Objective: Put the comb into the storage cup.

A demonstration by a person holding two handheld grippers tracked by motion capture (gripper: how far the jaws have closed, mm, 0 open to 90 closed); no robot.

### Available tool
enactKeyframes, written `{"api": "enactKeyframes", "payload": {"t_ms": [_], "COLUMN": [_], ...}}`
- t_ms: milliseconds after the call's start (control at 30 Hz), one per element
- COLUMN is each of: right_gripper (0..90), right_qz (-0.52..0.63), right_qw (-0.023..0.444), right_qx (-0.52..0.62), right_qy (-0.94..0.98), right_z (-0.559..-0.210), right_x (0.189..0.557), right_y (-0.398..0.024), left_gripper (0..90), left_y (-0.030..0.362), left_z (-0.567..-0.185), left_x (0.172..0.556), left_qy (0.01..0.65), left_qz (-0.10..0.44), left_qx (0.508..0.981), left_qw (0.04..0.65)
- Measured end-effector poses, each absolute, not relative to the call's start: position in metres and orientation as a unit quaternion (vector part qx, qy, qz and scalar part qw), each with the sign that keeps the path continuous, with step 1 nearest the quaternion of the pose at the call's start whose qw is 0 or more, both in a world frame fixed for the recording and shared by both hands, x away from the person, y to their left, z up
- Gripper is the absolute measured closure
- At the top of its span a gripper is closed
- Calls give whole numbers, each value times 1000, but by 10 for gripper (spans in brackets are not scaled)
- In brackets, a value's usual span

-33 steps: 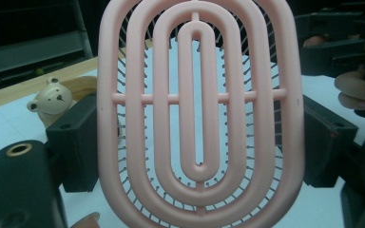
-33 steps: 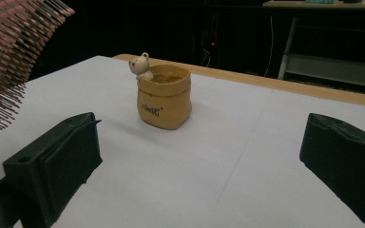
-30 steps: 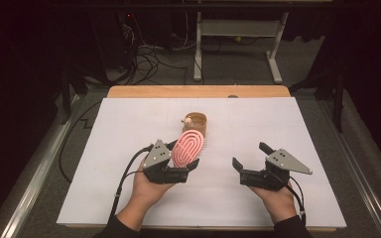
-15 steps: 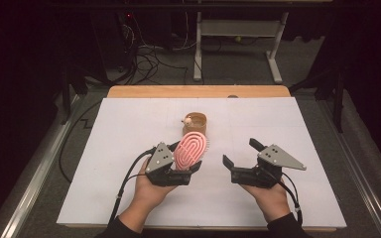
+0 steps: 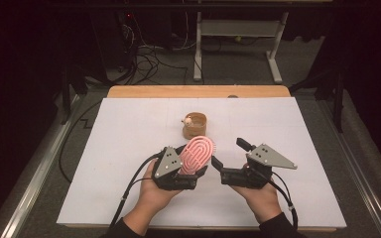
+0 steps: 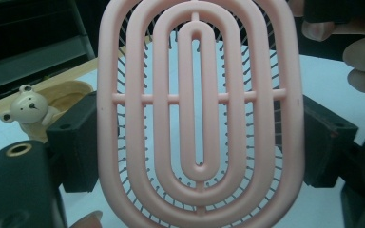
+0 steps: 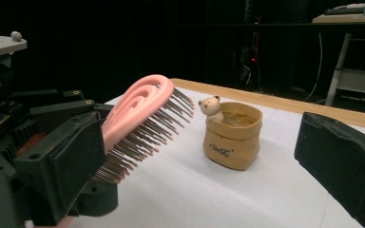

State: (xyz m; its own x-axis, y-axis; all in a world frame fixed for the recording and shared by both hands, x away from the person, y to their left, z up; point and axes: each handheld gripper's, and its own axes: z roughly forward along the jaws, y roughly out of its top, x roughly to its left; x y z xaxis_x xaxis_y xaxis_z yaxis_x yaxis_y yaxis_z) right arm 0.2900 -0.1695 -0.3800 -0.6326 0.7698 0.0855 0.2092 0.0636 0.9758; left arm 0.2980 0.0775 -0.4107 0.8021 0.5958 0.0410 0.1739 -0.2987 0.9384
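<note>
The left gripper [image 5: 191, 171] pinches the pink hairbrush [image 5: 197, 154] by its sides, holding it tilted above the counter [image 5: 104, 163], bristles facing far. Just right of it, the right gripper [image 5: 228, 159] is spread, jaws just closing slightly, nothing between them. A bear cup [image 5: 195, 125] stands just beyond.

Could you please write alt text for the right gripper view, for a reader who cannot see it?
A pink hairbrush, bristles angled down toward the white table, is clamped in the left tool. Beyond it stands a tan pot with a small bear figure on its rim.
</note>
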Motion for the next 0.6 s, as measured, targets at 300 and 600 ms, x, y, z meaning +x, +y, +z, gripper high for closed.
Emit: {"api": "enactKeyframes", "payload": {"t_ms": [300,600], "right_gripper": [88,131], "right_qz": [597,590], "right_qw": [218,202], "right_qx": [347,348], "right_qy": [690,700], "right_z": [-379,-380], "right_x": [293,298], "right_y": [-157,-145], "left_gripper": [181,181], "left_y": [74,71], "left_z": [-411,-412], "left_x": [296,294], "left_qy": [244,242], "left_qz": [198,204], "left_qx": [783,784], "left_qw": [537,535]}}
